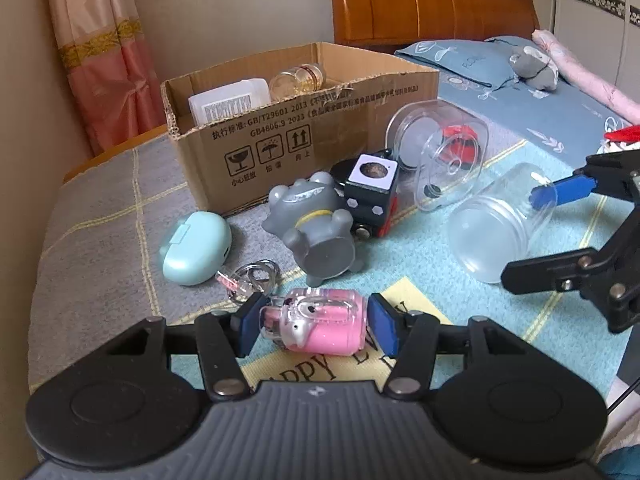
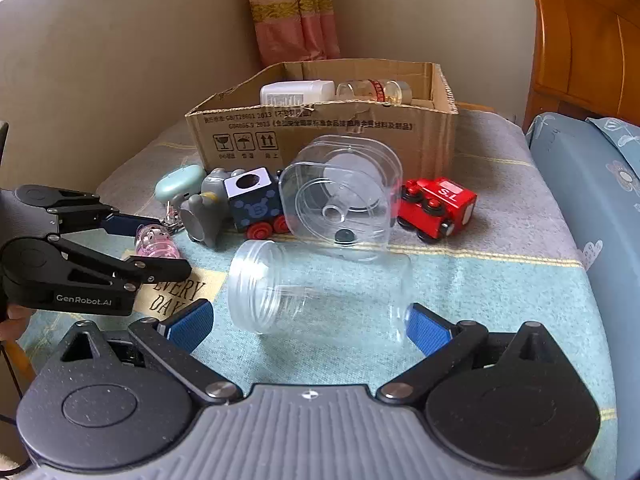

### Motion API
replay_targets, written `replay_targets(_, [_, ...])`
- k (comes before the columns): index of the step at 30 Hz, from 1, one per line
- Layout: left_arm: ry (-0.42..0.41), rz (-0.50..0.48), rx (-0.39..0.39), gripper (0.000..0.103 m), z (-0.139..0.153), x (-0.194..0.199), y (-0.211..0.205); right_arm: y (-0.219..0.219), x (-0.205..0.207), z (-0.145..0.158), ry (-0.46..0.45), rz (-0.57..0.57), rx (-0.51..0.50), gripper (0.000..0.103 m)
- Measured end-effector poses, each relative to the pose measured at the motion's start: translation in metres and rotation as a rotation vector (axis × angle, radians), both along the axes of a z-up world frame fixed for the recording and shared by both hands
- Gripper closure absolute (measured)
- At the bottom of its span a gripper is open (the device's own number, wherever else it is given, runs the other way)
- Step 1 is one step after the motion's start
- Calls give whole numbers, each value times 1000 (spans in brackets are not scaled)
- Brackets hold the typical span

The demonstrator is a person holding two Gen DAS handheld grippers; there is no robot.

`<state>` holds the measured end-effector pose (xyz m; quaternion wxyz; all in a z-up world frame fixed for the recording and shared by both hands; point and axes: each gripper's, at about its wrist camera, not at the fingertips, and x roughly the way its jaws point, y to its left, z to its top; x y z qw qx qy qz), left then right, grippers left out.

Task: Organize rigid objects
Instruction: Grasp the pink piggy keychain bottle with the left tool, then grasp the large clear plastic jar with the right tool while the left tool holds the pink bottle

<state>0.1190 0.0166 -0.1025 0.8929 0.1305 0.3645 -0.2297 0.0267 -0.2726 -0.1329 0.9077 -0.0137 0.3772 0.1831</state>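
My left gripper point(image 1: 316, 326) has its blue pads on both sides of a pink glittery keychain case point(image 1: 320, 326) lying on the blanket; whether the pads touch it is unclear. The case also shows in the right wrist view point(image 2: 156, 242). My right gripper point(image 2: 308, 326) is open around a clear round jar point(image 2: 320, 286) lying on its side, mouth to the left. The jar shows in the left wrist view point(image 1: 500, 224). A cardboard box point(image 2: 320, 128) stands behind, holding a white bottle point(image 2: 296, 92) and a clear bottle point(image 2: 376, 90).
On the blanket lie a grey figurine point(image 1: 316, 224), a mint case point(image 1: 196, 248), a blue-black toy train car point(image 2: 256, 204), a clear square container point(image 2: 340, 192), a red toy car point(image 2: 438, 208) and key rings point(image 1: 256, 276). A bed with pillows point(image 1: 460, 60) is at the right.
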Motion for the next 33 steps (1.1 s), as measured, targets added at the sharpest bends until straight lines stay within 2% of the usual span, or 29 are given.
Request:
replay_targets(6, [12, -17, -7, 48, 0, -2, 4, 8, 5, 0, -7, 3, -31, 0])
replay_targets(8, [20, -24, -9, 51, 1, -2, 2, 9, 7, 0, -7, 4, -32, 0])
replay_targets(11, [45, -54, -39, 51, 3, -4, 1, 9, 9, 0, -8, 0, -37, 0])
replay_targets(15, [22, -63, -21, 51, 0, -3, -4, 9, 9, 0, -9, -3, -43, 0])
replay_targets(22, [42, -87, -31, 51, 1, 5, -7, 10, 10, 1, -6, -8, -42, 0])
replay_targets(33, [53, -60, 9, 51, 8, 4, 1, 20, 20, -3, 13, -33, -71, 1])
